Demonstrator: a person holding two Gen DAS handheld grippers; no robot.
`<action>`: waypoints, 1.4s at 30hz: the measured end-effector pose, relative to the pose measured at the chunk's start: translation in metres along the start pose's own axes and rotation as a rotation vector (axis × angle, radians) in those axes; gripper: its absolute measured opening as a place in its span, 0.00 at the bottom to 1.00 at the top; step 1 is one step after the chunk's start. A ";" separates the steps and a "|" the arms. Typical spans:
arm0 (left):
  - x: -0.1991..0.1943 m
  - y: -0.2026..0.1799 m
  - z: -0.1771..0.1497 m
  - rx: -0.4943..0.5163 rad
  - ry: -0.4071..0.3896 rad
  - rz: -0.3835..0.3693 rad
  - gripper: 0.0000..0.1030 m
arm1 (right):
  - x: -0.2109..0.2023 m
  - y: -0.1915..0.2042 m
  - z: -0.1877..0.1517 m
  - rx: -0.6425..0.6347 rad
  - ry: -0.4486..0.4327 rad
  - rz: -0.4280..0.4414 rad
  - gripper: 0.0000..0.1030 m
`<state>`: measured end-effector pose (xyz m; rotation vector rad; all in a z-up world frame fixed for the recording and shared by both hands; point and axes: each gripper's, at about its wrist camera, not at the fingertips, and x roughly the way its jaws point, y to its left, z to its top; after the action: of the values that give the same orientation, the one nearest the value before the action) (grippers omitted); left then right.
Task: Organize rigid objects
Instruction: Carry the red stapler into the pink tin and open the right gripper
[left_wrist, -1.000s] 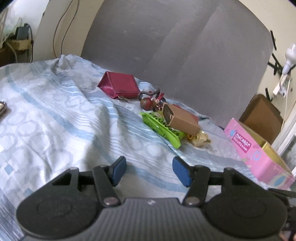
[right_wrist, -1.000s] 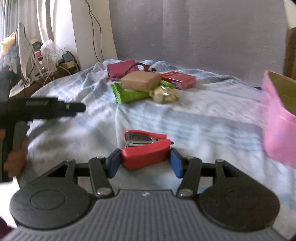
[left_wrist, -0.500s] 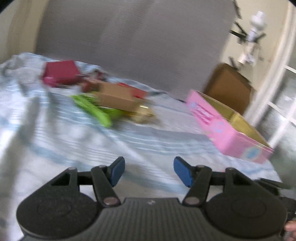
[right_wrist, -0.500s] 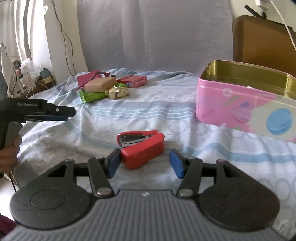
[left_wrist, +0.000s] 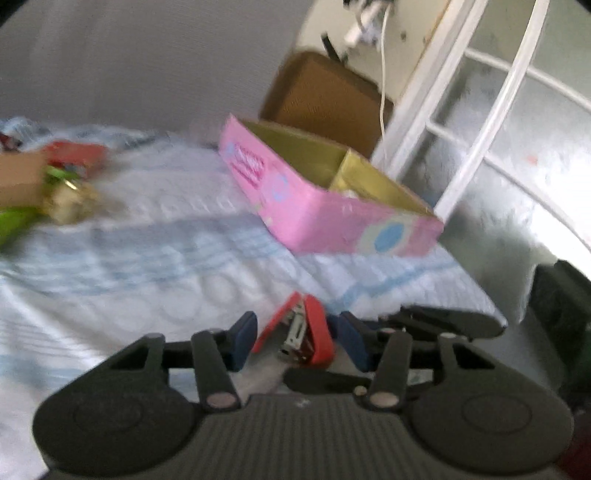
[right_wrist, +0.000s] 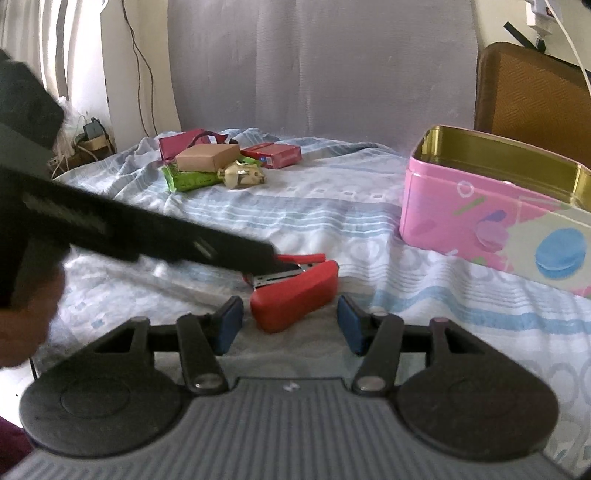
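A red stapler lies on the bed between the pads of my open right gripper, touching neither pad. My left gripper is open and has come in from the left; the stapler sits between its blue pads too. In the right wrist view the left gripper's dark finger reaches the stapler's open metal end. An open pink tin with a gold inside stands on the bed to the right; it also shows in the left wrist view.
A pile at the far side of the bed holds a brown box, a green pack, a red box, a maroon pouch and a gold-wrapped item. A brown chair back stands behind the tin. The bed edge is at the right.
My left gripper swung right, from facing the pile to straddling the stapler. My right gripper opened, and the stapler now lies loose between its pads.
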<state>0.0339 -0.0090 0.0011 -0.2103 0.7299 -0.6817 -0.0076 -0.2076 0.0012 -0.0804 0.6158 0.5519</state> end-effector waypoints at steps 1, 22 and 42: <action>0.008 0.001 0.000 -0.014 0.027 -0.015 0.46 | 0.001 0.000 0.001 -0.005 0.000 -0.003 0.46; 0.063 -0.044 0.122 0.038 -0.149 -0.066 0.46 | -0.020 -0.071 0.069 0.007 -0.303 -0.232 0.44; 0.107 -0.025 0.130 0.012 -0.135 0.001 0.49 | 0.016 -0.125 0.059 0.147 -0.248 -0.302 0.45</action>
<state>0.1674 -0.1034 0.0491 -0.2426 0.5961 -0.6643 0.0985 -0.2933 0.0292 0.0339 0.3910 0.2182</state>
